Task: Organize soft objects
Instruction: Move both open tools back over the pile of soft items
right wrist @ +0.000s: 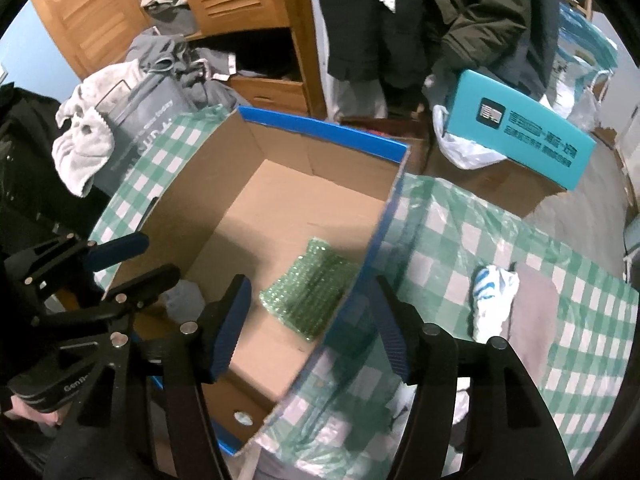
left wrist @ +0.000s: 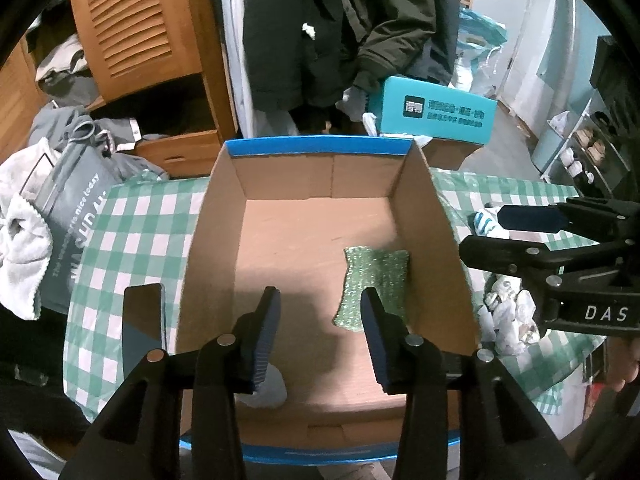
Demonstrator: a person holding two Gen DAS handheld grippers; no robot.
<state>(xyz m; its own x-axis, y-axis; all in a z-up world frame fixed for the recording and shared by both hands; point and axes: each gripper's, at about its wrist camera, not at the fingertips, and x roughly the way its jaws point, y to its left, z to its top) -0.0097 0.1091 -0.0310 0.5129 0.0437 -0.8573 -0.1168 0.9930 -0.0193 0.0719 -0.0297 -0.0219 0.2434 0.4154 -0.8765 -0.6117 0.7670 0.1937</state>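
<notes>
An open cardboard box (left wrist: 216, 216) with blue rims stands on the green checked tablecloth; it also shows in the right wrist view (right wrist: 240, 168). A green glittery sponge (left wrist: 376, 276) lies flat on the box floor at the right (right wrist: 316, 292). A pale soft object (left wrist: 268, 392) lies at the box's near left, under my left finger. My left gripper (left wrist: 320, 328) is open and empty above the box. My right gripper (right wrist: 308, 328) is open and empty over the box's right wall. A white and blue sock (right wrist: 490, 296) lies on the cloth right of the box.
A crumpled white item (left wrist: 508, 316) lies on the cloth right of the box. A grey bag with a towel (left wrist: 68, 216) stands at the left. A teal box (left wrist: 436, 116), hanging coats and a wooden cabinet (left wrist: 132, 28) are behind the table.
</notes>
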